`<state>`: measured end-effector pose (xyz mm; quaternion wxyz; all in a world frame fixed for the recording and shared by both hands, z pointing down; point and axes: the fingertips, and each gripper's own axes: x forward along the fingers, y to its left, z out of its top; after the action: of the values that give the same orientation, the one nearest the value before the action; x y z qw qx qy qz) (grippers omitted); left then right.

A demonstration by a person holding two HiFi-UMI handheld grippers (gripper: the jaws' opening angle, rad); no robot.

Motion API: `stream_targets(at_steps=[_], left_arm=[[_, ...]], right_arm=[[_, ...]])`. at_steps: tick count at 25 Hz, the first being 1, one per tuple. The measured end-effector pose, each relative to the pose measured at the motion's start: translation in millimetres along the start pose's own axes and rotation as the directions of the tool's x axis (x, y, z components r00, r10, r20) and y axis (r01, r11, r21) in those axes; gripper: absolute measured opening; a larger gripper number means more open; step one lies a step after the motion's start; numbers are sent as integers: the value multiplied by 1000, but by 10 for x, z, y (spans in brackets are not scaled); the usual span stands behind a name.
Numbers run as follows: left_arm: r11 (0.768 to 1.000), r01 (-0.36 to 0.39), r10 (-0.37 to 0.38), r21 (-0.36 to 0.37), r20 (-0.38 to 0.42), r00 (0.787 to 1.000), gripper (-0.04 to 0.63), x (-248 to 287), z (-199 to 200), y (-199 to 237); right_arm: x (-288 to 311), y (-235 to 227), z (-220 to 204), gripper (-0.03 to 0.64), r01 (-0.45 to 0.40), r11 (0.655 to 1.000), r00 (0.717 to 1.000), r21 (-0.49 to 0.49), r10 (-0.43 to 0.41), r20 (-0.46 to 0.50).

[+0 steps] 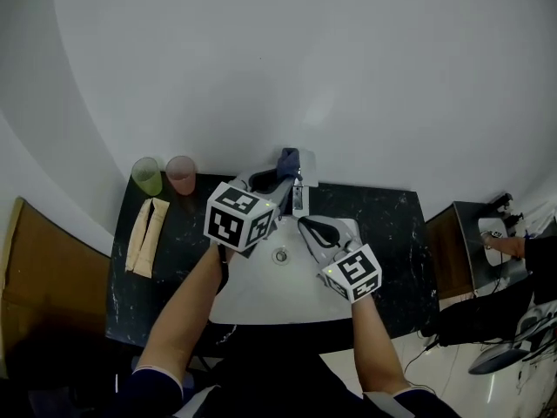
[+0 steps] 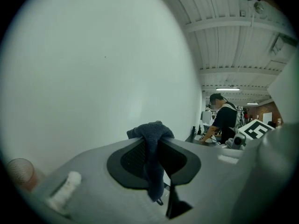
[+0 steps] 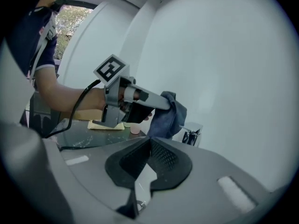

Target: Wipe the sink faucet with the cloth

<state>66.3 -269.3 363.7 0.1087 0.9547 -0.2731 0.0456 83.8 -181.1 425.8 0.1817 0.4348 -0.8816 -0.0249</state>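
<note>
Now the cloth [image 2: 150, 130] is held in the left fingers [image 2: 133, 160]; the right fingers [image 3: 163, 160] are clenched empty. It could be tugged loose if rubbed hard on the faucet [image 1: 300, 198].

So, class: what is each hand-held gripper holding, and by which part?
Left hand-held gripper: the cloth, pinched at a bunched fold. Right hand-held gripper: shut, holding nothing.

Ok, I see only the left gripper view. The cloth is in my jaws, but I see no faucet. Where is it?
Observer: The head view shows the faucet just right of the cloth, at the back edge of the sink.
Operator: And is the right gripper free?
Observer: Yes. The right gripper is shut, with nothing between its jaws.
Operator: Is it near the faucet?
Observer: It hangs over the sink, in front of the faucet, pointing toward it.
</note>
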Motion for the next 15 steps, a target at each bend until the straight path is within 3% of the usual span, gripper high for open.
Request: stream_targets(at_steps=[7,15], left_arm=[[999,-52,52,0,20,998,61,-394,-179,-161],[992,-122,122,15,26,992,61,-648,-246,-552]], right_arm=[[-171,31,216,3,49,995,994,87,-57,92],[-542,-27,458,3,57,993,980,101,-75,183]])
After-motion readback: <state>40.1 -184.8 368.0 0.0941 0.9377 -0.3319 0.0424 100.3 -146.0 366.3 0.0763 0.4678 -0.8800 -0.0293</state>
